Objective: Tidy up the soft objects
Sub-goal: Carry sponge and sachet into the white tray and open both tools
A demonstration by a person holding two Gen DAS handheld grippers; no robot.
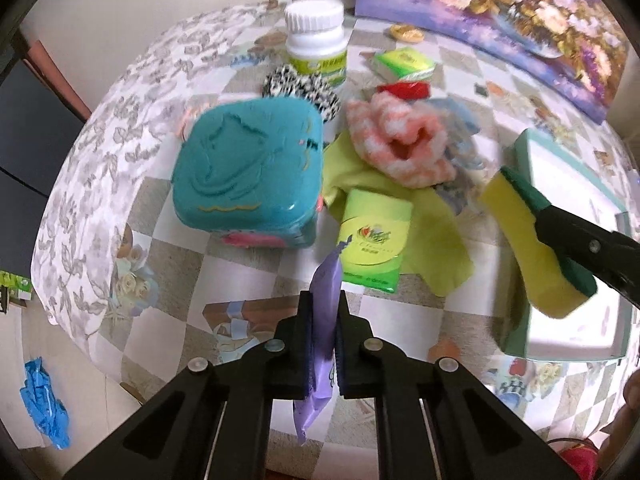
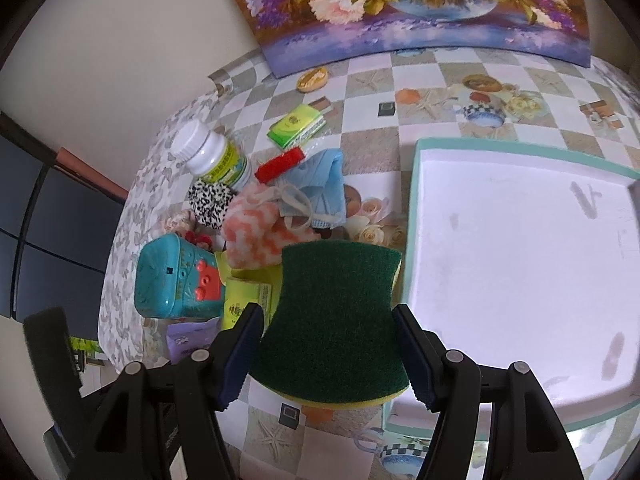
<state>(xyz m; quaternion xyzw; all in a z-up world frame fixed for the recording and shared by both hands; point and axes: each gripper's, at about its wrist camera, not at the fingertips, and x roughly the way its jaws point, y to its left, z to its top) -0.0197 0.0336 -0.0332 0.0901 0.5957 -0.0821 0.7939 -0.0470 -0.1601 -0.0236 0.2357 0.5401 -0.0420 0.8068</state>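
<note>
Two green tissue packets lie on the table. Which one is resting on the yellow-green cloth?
The nearer green tissue packet, beside the teal plastic box; the other packet lies on bare tablecloth near the white bottle.

Open checkered counter [image 2: 372, 136] lies at upper centre of the right wrist view, and the tray [image 2: 520, 248] at right is bare inside. Left of it, bottle [image 2: 208, 156], teal box [image 2: 172, 280] and pink cloth [image 2: 256, 236] crowd together.
</note>
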